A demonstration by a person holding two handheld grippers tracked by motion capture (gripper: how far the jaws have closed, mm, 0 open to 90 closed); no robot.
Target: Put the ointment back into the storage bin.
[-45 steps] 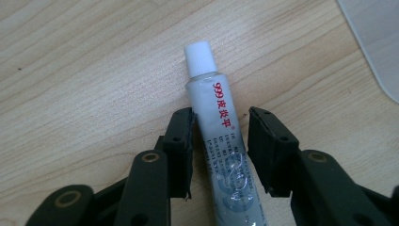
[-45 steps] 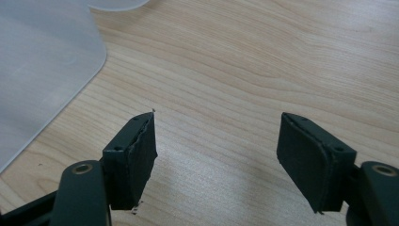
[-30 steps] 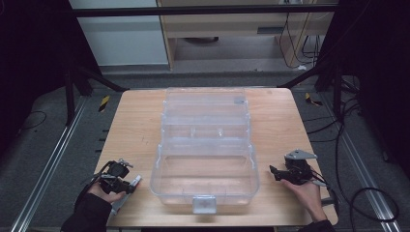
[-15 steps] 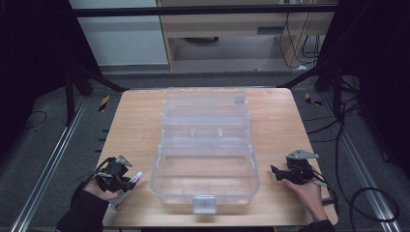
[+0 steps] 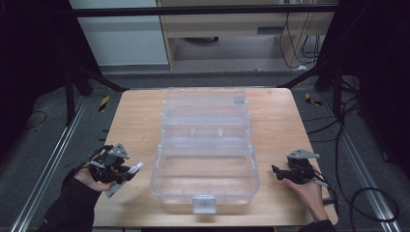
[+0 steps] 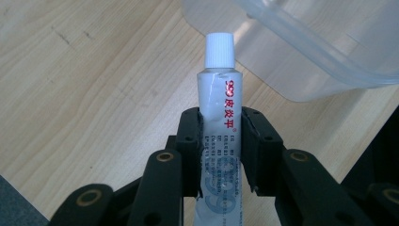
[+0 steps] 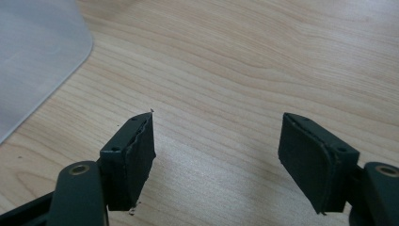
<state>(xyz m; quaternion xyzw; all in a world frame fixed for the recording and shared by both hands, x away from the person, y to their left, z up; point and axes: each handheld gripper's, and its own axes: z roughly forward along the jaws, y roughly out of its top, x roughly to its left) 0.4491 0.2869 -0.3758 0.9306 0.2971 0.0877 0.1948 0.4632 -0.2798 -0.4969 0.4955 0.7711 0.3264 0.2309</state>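
Tube point(image 6: 220, 117): one, clamped in left gripper point(image 6: 221, 141); one box point(image 5: 205, 159).

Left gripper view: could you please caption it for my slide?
Left gripper clamps a white-capped tube above the wooden table.

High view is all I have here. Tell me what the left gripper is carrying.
Observer: The left gripper has its fingers clamped on a white tube with a ribbed white screw cap and red print on its side.
Operator: Report where the cap points.
Observer: It points away from the hand, toward the rounded corner of the clear plastic box.
Operator: Now give me the right gripper.
Observer: The right gripper is open, with bare wooden table between its fingers.
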